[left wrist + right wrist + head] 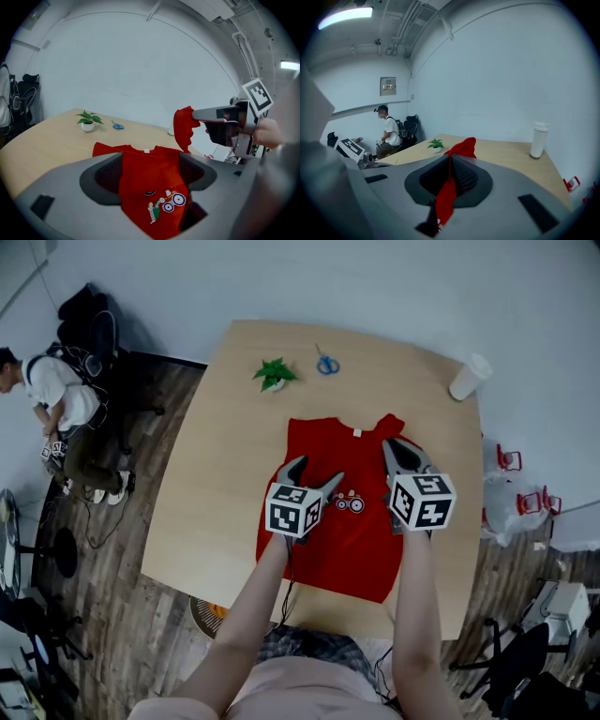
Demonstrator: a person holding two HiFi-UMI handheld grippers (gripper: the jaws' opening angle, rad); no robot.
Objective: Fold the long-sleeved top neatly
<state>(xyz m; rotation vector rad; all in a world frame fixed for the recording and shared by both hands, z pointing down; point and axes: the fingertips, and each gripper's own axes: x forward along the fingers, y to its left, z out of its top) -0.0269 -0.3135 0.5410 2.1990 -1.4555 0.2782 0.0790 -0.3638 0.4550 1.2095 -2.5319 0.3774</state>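
A red long-sleeved top with a small tractor print lies flat on the wooden table, collar toward the far side. My right gripper is shut on the top's right sleeve and holds it lifted above the right shoulder. In the right gripper view the red fabric runs between the closed jaws and its end sticks out past the tips. My left gripper hovers open over the chest, nothing between its fingers. The left gripper view shows the top below and the right gripper with the hanging sleeve.
A small potted plant and blue scissors sit at the table's far side, a white cup at the far right corner. A person crouches on the floor to the left beside bags. Chairs stand at the right.
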